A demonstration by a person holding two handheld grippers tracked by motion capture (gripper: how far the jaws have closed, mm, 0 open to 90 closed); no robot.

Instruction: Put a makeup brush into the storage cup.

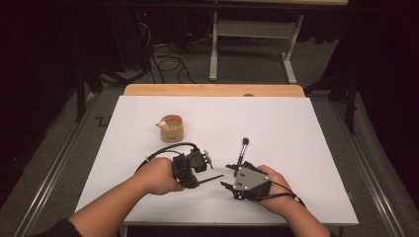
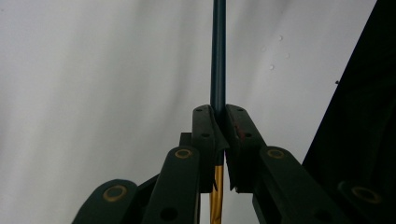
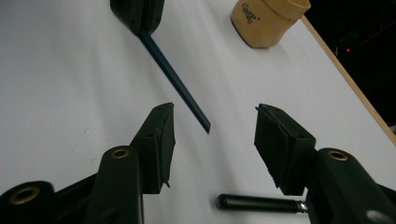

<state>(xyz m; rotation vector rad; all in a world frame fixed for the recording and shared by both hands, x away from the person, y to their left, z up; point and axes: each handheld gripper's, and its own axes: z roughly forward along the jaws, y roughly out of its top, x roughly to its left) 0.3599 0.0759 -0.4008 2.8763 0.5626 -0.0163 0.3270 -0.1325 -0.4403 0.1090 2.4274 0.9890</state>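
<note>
- Counting from the high view: two grippers, two slim dark sticks, one wooden cup, one counter.
- The left gripper is held in the person's left hand at the near left of the white counter.
- Its jaws are clenched on a thin dark blue stick; in the left gripper view a gold section is seen below the pads, and the blue shaft runs straight out above them.
- In the high view the stick's free end is pointed toward the right gripper.
- The right gripper is held in the right hand at near centre, a grey plate on top; its jaws are released, spread wide with nothing between the pads.
- In the right gripper view the blue stick's tip is seen just ahead of the gap between the jaws.
- A black brush is lying on the counter just beyond the right gripper, one end by its jaws.
- A wooden cup is standing upright farther back on the left, well apart from both grippers; a small pale object is sitting at its rim, too small to identify.
- Beyond the counter, cables and a table frame are seen on the floor.
</note>
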